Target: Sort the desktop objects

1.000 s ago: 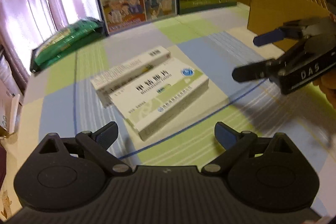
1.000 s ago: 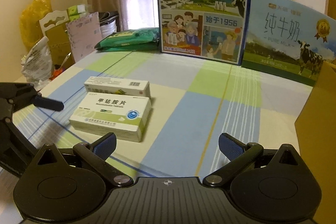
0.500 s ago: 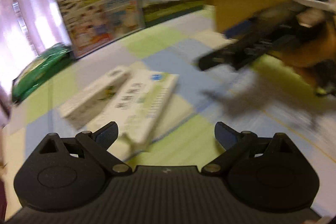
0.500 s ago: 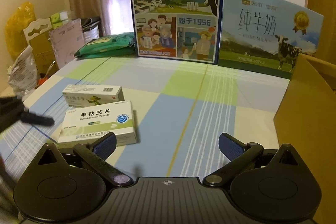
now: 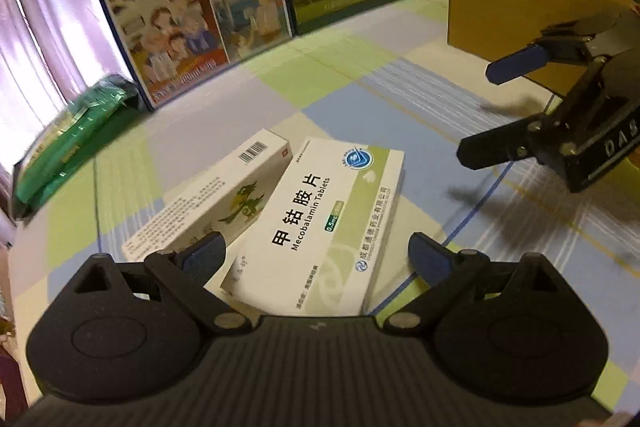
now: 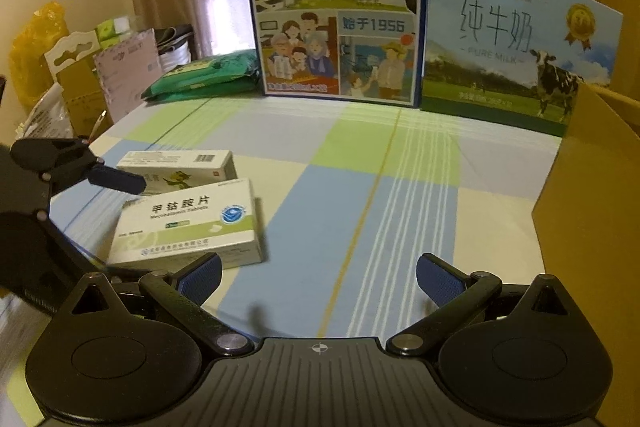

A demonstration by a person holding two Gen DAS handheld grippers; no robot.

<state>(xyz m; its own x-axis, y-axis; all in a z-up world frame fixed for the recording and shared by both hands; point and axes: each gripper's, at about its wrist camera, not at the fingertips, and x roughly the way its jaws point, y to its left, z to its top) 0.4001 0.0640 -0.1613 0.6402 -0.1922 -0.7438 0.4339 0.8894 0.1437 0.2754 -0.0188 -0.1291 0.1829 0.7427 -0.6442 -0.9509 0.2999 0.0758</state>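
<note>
Two medicine boxes lie side by side on the checked tablecloth. The larger white-and-green Mecobalamin box point(image 5: 332, 211) point(image 6: 188, 223) reaches in between the fingers of my left gripper point(image 5: 318, 255), which is open and hangs just above its near end. The smaller white box with a green dragon point(image 5: 216, 195) point(image 6: 180, 167) lies against its left side, beyond my left fingertip point(image 5: 208, 255). My right gripper point(image 6: 319, 273) is open over bare cloth to the right of both boxes, holding nothing. It also shows in the left wrist view as an open right gripper point(image 5: 482, 113).
A brown cardboard box point(image 5: 512, 7) point(image 6: 592, 207) stands at the right edge. Two upright milk cartons, a blue one point(image 6: 336, 7) and a light one point(image 6: 512, 43), line the back. A green packet point(image 6: 208, 75) lies back left. Bags and cartons point(image 6: 80, 75) crowd beyond the left edge.
My left gripper has swung back and come in low over the Mecobalamin box, which now lies between its open fingers. The right gripper has drifted slightly; both remain open.
</note>
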